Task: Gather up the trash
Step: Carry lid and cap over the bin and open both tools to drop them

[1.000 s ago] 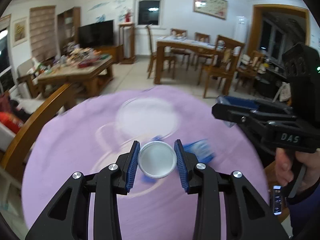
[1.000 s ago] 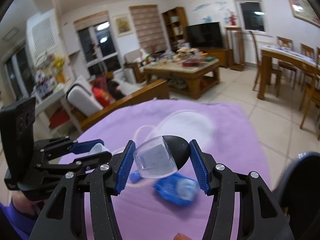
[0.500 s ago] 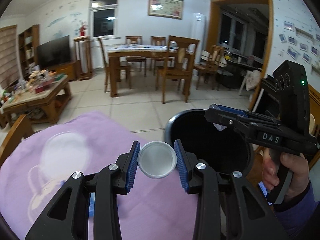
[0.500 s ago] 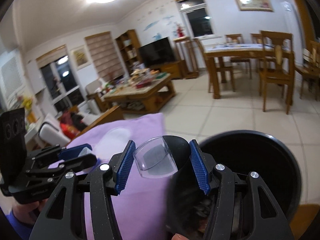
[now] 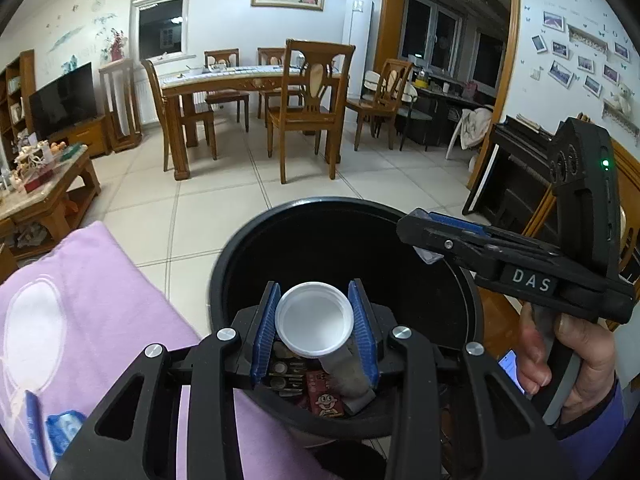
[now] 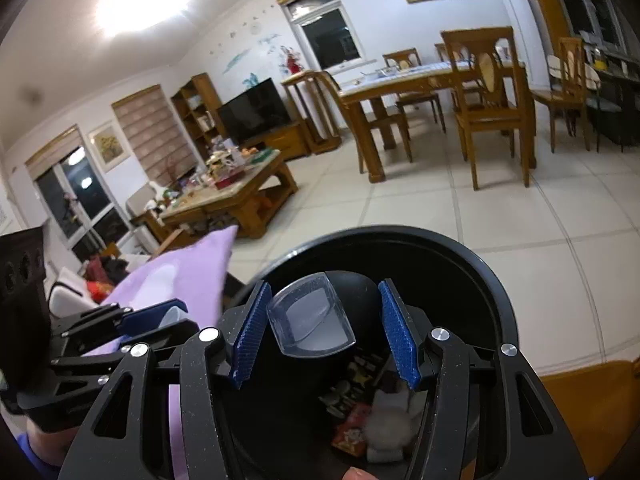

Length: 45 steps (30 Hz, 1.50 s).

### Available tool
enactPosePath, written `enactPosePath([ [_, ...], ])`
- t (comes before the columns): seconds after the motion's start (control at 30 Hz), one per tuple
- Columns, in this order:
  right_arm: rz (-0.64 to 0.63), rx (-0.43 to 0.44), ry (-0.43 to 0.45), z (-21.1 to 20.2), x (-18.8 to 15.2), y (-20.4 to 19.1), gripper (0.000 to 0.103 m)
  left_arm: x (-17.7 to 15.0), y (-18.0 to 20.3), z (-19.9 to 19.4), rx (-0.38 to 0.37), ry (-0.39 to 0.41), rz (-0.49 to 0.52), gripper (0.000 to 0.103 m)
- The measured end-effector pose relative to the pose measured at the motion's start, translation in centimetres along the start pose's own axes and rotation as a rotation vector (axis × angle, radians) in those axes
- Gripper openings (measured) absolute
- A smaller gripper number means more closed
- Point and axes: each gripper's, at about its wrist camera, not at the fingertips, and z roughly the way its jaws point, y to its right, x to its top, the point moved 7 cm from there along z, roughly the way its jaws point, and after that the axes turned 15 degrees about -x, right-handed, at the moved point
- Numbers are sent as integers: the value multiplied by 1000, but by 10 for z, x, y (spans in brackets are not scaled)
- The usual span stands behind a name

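Because both tools hang over the mouth of the black bin (image 5: 224,264) rather than deep inside it, the likeliest fault is a bad drop. The left tool (image 5: 316,326) is clamped on a white cup (image 5: 314,322) held by its rim, mouth toward the camera, at about 6 o'clock of the bin opening, close to the near rim. If it opens while that close to the edge, the light cup could tip against the rim and fall outside, toward the purple worktop (image 5: 112,280) at 9 o'clock.

The right tool (image 6: 322,334) is a different case. Its blue pads stand apart, and the clear plastic cup (image 6: 312,322) between them looks to touch only the left pad, with a visible gap to the right one. I judge it loosely held or already slipping; I cannot tell which. It sits over the bin interior, so a fall would probably land inside, though a tumbling cup might bounce off the wall.

The white cup is small, round and opaque with a thick lip. The clear one is squarish, soft-cornered, glossy and thin-walled. Wrappers (image 6: 352,432) already lie at the bin's bottom, and a blue packet (image 5: 60,428) remains on the worktop at 8 o'clock.
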Motion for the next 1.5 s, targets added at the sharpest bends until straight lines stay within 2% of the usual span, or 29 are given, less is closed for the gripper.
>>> enactPosePath([
  [0.6, 55, -10, -58, 32, -27, 21, 56, -11, 13, 52, -7, -106, -9, 36],
  [1.0, 71, -17, -79, 39, -27, 19, 56, -12, 14, 54, -3, -121, 1, 37],
  [1.03, 71, -20, -77, 39, -27, 19, 58, -12, 14, 54, -5, -122, 2, 37],
  [1.1, 76, -23, -75, 40, -28, 18, 68, -13, 13, 53, -4, -124, 5, 38],
  [1.13, 79, -20, -74, 40, -28, 17, 70, -13, 13, 52, -3, -124, 7, 39],
  [1.2, 79, -20, -75, 39, -28, 14, 71, -14, 15, 50, 1, -123, 9, 52],
  [1.23, 78, -21, -74, 39, -28, 15, 71, -14, 16, 48, 5, -119, 12, 64],
  [1.33, 74, -25, -72, 37, -26, 10, 71, -14, 20, 39, 19, -118, 42, 75],
  [1.5, 53, -8, -64, 31, -24, -11, 71, -19, 14, 15, 44, -114, 48, 78],
])
